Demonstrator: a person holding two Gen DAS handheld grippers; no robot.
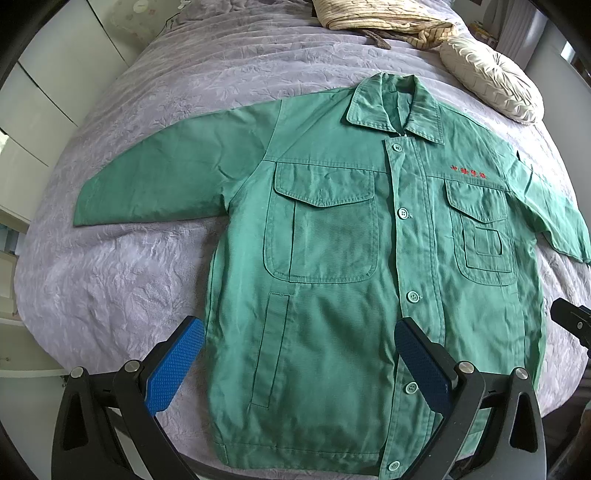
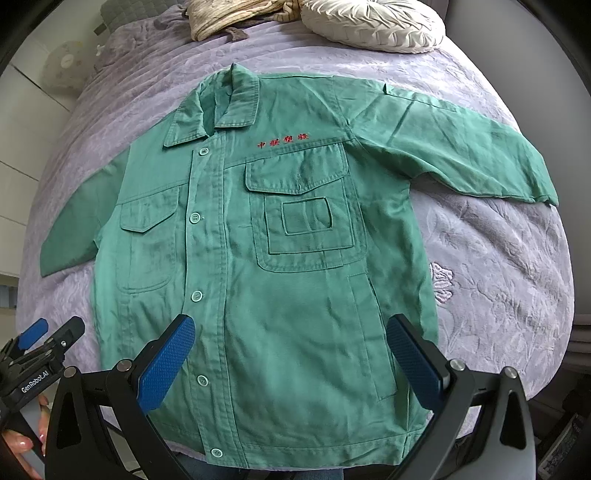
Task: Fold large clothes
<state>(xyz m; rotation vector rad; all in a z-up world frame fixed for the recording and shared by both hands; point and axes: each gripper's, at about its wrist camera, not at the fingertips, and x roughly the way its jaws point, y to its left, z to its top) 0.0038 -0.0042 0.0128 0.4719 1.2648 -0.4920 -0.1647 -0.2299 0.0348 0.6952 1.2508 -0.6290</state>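
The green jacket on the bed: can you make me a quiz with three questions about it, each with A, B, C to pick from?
1. Where does the round cream cushion lie?
A. past the collar, at the far end of the bed
B. on a chest pocket
C. under a sleeve

2. What colour is the stitched writing on the chest?
A. white
B. red
C. yellow

3. How does the green jacket lie?
A. folded in half
B. rolled into a ball
C. flat, buttoned, both sleeves spread out

Answers:
1. A: it sits on the purple bedspread beyond the collar.
2. B: the characters above the pocket are red.
3. C: the front is closed and each sleeve stretches sideways; the left tool and right tool hover open over the hem.
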